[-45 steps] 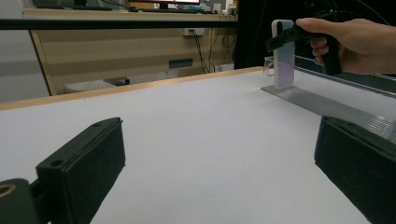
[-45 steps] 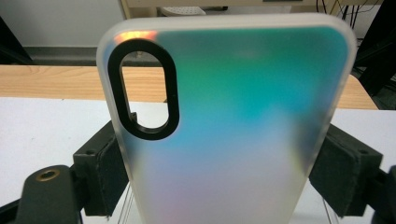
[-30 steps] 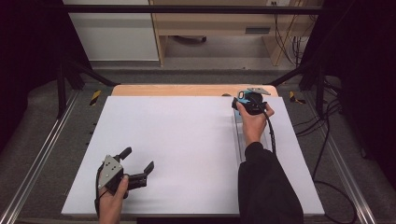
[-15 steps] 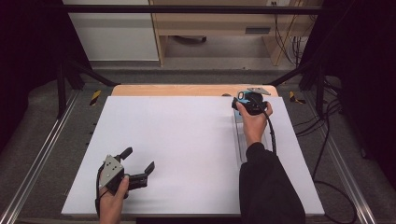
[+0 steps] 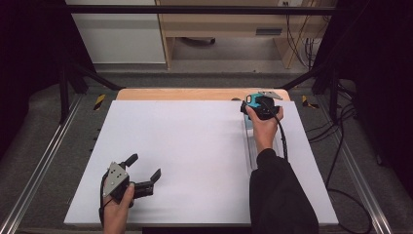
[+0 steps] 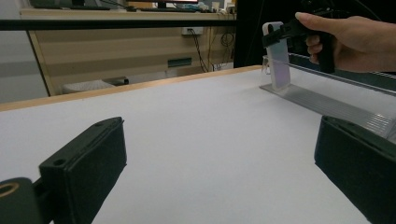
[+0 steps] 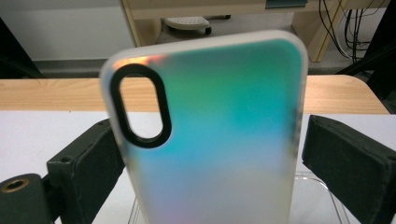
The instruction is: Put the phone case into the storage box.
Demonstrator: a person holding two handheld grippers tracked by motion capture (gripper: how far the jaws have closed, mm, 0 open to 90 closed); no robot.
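The phone case [image 7: 210,135] stood upright in the clear rack [image 5: 253,146] at the table's far right, between the right gripper's [image 5: 259,106] just-opened jaws; left gripper [image 5: 144,171] gaped wide, near-left.

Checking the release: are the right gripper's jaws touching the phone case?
Apart on one side: the right gripper view shows a gap between the phone case and one jaw; the other overlaps its edge, contact unclear. The jaws have just been opening.
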